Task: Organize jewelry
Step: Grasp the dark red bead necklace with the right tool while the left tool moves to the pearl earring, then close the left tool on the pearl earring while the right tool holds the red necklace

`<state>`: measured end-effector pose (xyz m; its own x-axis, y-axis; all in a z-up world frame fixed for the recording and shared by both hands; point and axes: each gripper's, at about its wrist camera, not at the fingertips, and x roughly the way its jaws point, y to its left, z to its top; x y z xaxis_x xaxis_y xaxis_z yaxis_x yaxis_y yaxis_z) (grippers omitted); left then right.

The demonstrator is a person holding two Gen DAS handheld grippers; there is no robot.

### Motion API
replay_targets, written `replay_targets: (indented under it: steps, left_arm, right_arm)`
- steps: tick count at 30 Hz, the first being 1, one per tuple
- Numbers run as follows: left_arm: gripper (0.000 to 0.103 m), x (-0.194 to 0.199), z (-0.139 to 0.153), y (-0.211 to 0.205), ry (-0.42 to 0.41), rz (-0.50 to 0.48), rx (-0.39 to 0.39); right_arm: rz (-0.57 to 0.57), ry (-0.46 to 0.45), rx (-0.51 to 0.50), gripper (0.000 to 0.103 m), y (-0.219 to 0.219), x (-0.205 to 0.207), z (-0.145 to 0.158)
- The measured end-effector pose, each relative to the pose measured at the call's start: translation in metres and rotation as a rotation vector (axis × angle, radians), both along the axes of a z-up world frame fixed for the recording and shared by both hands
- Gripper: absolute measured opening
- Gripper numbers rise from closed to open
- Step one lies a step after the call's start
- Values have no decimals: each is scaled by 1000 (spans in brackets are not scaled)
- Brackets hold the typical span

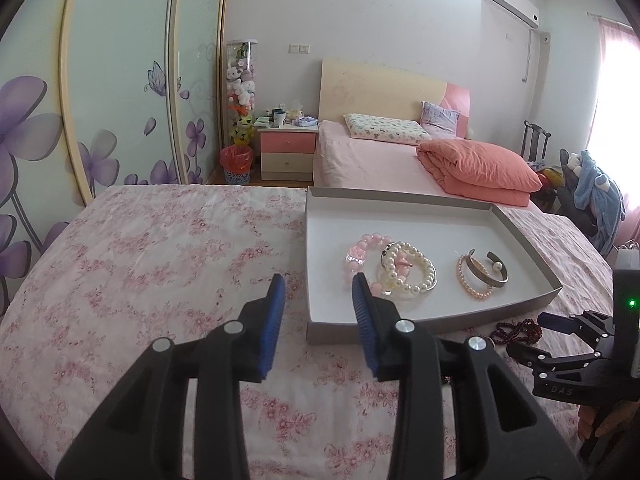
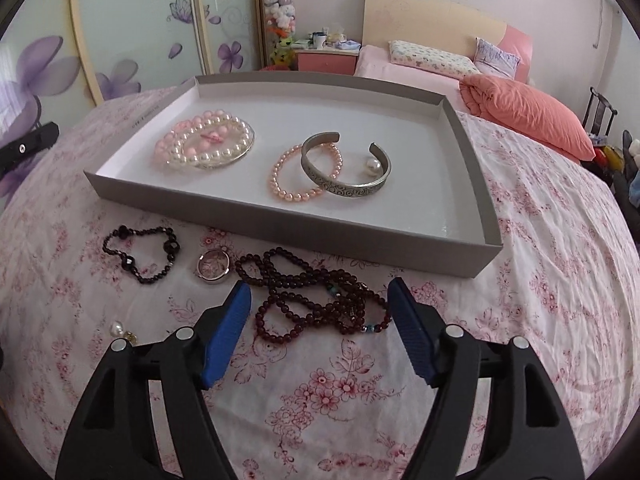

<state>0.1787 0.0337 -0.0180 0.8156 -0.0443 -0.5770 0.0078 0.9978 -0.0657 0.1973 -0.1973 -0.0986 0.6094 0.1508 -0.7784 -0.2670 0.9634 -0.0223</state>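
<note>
Flowered bedsheet [image 2: 540, 240] under everything. Grey tray [image 2: 280, 220] ahead of my right tongs [image 2: 320, 312], w/ pearl bracelets [image 2: 212, 144], pink bead bracelet [image 2: 288, 188] & silver cuff [image 2: 348, 188] inside. Right tongs wide, nothing gripped, dark red beads [image 2: 312, 304] lying betw. the tips. Left tongs [image 1: 318, 300] narrower, empty, at tray's [image 1: 400, 326] near left corner. Black bracelet [image 2: 140, 252] & round pendant [image 2: 214, 268] ahead-left of right tongs.
</note>
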Motion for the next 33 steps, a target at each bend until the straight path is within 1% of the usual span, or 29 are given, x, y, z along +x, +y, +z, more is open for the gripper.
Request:
replay_targets:
  steps: [2, 4, 5, 7, 9, 11, 14, 18, 19, 21, 24, 28, 33]
  left_arm:
    - [36, 0, 0, 0, 1, 1, 0]
    - [36, -1, -1, -1, 4, 1, -2]
    - [36, -1, -2, -2, 7, -1, -3]
    - [36, -1, -3, -3, 13, -8, -7]
    - [36, -3, -4, -5, 19, -20, -10]
    - [40, -7, -6, -9, 25, -37, -13]
    - [47, -13, -8, -17, 33, -71, -18]
    - [59, -24, -15, -35, 72, -151, -31]
    - [60, -26, -17, -39, 83, -171, -33]
    - [65, -30, -22, -50, 110, -216, -33]
    - [70, -36, -29, -66, 147, -274, -34]
    - [71, -42, -38, -84, 180, -312, -2]
    - [70, -43, -53, -104, 232, -311, 70]
  right_arm:
    - [10, -12, -7, 64, 1, -2, 1]
    - [11, -25, -16, 41, 1, -5, 3]
    - [5, -29, -21, 36, 0, -5, 3]
    - [-19, -35, -33, 18, -3, -7, 4]
    - [-48, -27, -11, 14, -13, -9, 4]
    - [-77, -19, 12, 12, -21, -11, 4]
    - [-142, -20, 11, 12, -33, -19, 4]
    - [-243, -20, 21, 12, -50, -32, 4]
    - [-271, -20, 29, 12, -56, -36, 4]
    - [-302, -19, 38, 12, -62, -40, 3]
    - [-314, -15, 58, 12, -68, -40, 2]
    - [-313, -19, 21, 12, -62, -39, 2]
    - [-313, -18, 31, 12, -62, -37, 2]
